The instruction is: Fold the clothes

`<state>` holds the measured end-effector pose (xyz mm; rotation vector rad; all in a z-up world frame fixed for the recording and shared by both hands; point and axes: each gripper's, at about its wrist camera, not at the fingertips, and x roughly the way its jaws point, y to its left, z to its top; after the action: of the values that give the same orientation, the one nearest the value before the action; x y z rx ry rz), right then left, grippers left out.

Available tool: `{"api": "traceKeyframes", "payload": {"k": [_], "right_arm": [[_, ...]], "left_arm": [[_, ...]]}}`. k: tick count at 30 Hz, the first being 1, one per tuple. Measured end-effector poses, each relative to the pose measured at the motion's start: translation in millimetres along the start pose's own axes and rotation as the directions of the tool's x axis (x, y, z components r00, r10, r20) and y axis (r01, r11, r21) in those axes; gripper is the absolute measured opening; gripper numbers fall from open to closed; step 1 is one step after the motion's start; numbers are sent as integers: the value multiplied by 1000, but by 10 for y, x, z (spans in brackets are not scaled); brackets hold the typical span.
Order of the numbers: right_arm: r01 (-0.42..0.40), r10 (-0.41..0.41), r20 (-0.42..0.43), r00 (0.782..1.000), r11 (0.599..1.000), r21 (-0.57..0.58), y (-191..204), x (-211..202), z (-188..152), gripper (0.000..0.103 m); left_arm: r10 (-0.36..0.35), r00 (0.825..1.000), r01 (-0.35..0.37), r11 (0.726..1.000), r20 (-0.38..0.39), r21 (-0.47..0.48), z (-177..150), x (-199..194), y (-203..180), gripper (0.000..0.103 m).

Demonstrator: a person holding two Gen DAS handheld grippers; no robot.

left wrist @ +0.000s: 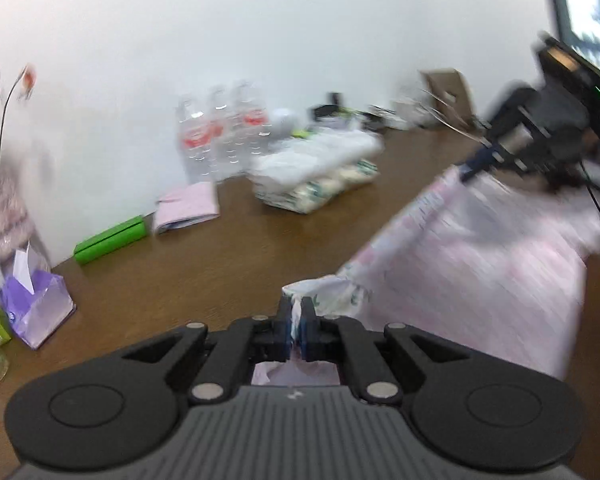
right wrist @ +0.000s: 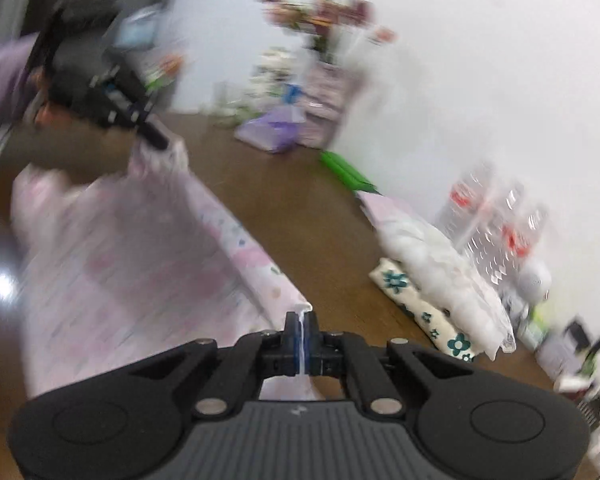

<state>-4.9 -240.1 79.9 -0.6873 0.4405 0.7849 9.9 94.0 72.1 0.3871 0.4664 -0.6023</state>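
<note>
Both grippers, left [left wrist: 296,312] and right [right wrist: 299,326], tilted downward, each clamped tight on a corner of the pink cloth [left wrist: 480,256].

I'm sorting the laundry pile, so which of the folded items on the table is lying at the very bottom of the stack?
The cream cloth with teal flowers, under the folded white garment; the folded pink garment lies apart, beside the green box.

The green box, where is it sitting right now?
In the left wrist view the green box lies at the table's far edge against the wall, between the purple tissue pack and a folded pink cloth.
</note>
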Motion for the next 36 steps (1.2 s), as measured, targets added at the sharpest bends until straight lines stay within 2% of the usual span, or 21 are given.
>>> {"api": "traceKeyframes", "payload": {"k": [2,5,6,7,8,9,10,12,14,15,16,17,18,21,23,26,29,32,34,35,36], "right_arm": [[-35,32,-56,998,998,-57,270,-76,-117,1],[-112,104,-134,985,992,-57,489,-123,-230,4],[-125,119,-134,984,991,-43,502,-161,-232,5],[-126,122,-112,986,992,-26,493,-206,-209,5],[-121,120,-81,990,993,-9,474,-257,-174,12],[-117,118,-52,992,993,9,458,-270,-151,25],[-115,116,-25,993,993,26,445,-265,-133,31],[-121,121,-25,992,992,18,504,-174,-126,33],[-125,125,-61,990,992,-1,579,-21,-155,30],[-128,127,-79,989,992,-10,616,55,-170,15],[-128,127,-89,988,992,-12,639,90,-188,6],[-127,126,-96,987,992,-9,654,105,-207,2],[-120,119,-88,989,993,3,639,88,-214,2],[-94,96,-40,995,994,47,559,-62,-201,2],[-87,89,-20,996,994,69,520,-161,-185,2],[-108,111,-37,993,992,71,539,-215,-199,1],[-146,150,-102,983,988,49,621,-161,-264,1],[-121,124,-134,983,992,31,673,-129,-296,9],[-117,123,-92,988,991,63,610,-258,-238,14],[-95,102,-63,993,989,111,583,-277,-183,22],[-63,70,-32,997,982,175,559,-273,-116,29]], "left_arm": [[-20,998,20,1000,-51,0,-195,-174,-241,5],[-62,988,63,998,-138,4,-445,-356,-524,7],[-73,990,75,997,-122,13,-445,-450,-541,10],[-84,991,86,996,-106,22,-445,-544,-557,15],[-95,992,98,995,-89,31,-444,-638,-572,22],[-97,993,99,995,-67,24,-396,-684,-564,43],[-97,994,98,994,-41,39,-346,-705,-583,52],[-103,994,104,991,-22,85,-261,-658,-684,52],[-103,992,114,981,-77,154,-259,-449,-817,51],[-92,988,113,978,-123,173,-287,-329,-849,46],[-80,982,112,975,-169,193,-315,-209,-880,25],[-66,975,112,971,-214,212,-343,-89,-911,12],[-59,970,108,974,-236,200,-349,-41,-882,8],[-120,976,136,988,-181,77,-266,-220,-673,6],[-143,980,148,989,-138,30,-205,-360,-602,4],[-152,979,160,986,-138,46,-189,-432,-703,3],[-160,968,181,978,-192,101,-293,-380,-913,3],[-203,952,218,975,-230,41,-440,-174,-949,4],[-233,950,233,972,-210,-23,-449,-194,-886,5],[-262,945,255,965,-194,-61,-441,-230,-843,7],[-286,944,276,958,-164,-83,-420,-313,-823,15]]}}
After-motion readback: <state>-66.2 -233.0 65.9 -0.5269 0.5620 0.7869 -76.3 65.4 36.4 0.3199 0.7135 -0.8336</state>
